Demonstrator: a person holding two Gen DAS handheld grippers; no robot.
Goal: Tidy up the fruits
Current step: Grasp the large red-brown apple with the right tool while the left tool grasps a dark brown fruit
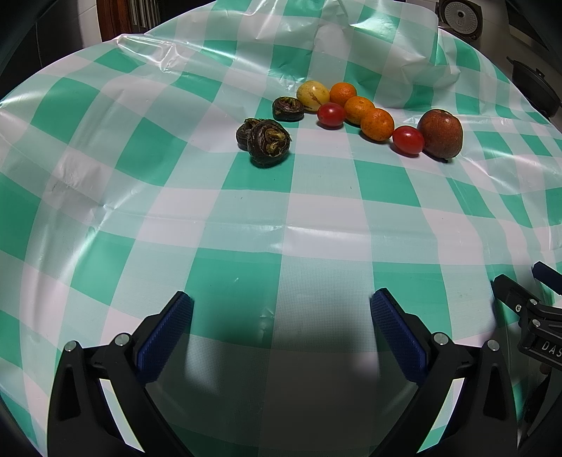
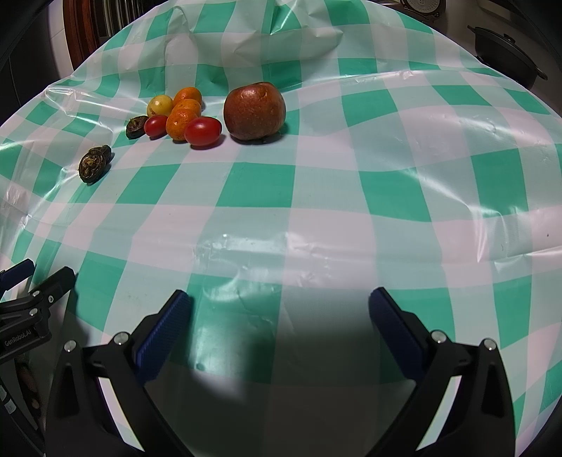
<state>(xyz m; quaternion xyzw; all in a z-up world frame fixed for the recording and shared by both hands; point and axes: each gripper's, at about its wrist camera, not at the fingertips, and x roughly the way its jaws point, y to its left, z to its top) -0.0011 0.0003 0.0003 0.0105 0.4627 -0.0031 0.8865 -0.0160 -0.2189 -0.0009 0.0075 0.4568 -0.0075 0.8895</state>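
Fruits lie on the far part of a green-and-white checked tablecloth (image 1: 246,225). A red-brown apple (image 1: 440,133) (image 2: 254,110) is rightmost. Beside it lie two red cherry tomatoes (image 1: 407,140) (image 2: 203,131), three oranges (image 1: 377,124) (image 2: 182,123) and a yellow fruit (image 1: 312,95) (image 2: 159,104). Three dark water chestnuts (image 1: 268,140) (image 2: 93,163) lie to the left. My left gripper (image 1: 281,316) is open and empty, near the cloth's front. My right gripper (image 2: 280,313) is open and empty, also well short of the fruits.
The cloth is wrinkled, with raised folds at the back (image 1: 337,31). A black pot (image 2: 505,49) and a round appliance (image 1: 460,17) stand behind the table at the right. The right gripper shows at the edge of the left wrist view (image 1: 527,309).
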